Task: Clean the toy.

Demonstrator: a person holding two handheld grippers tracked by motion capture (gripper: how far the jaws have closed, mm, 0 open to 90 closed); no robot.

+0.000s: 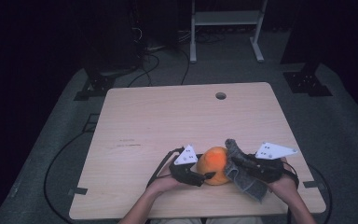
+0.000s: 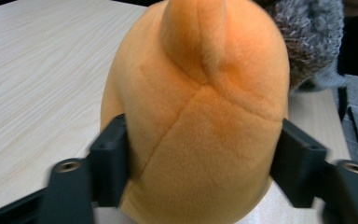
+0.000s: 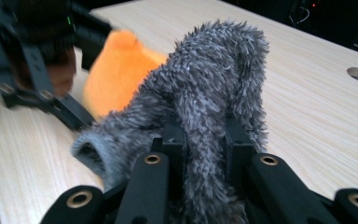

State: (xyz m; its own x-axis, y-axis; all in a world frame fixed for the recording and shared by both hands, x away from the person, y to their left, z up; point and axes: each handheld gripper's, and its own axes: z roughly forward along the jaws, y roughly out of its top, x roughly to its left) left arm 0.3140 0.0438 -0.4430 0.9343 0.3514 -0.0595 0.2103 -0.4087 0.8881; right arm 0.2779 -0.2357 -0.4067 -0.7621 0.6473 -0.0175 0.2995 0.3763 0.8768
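Observation:
An orange plush toy (image 1: 213,163) lies near the table's front edge, between my two grippers. My left gripper (image 1: 207,176) comes in from the toy's left. In the left gripper view its black jaws flank the orange plush toy (image 2: 200,116), and both pads touch its sides. My right gripper (image 1: 235,163) is shut on a grey fuzzy cloth (image 1: 249,184) that hangs against the toy's right side. In the right gripper view the grey fuzzy cloth (image 3: 214,79) rises in a hump from between the closed jaws. Behind it sits the orange plush toy (image 3: 116,70).
The light wooden table (image 1: 168,116) has a round cable hole (image 1: 220,95) near its far edge. Cables run across the dark floor at left. A white frame (image 1: 226,28) stands beyond the table.

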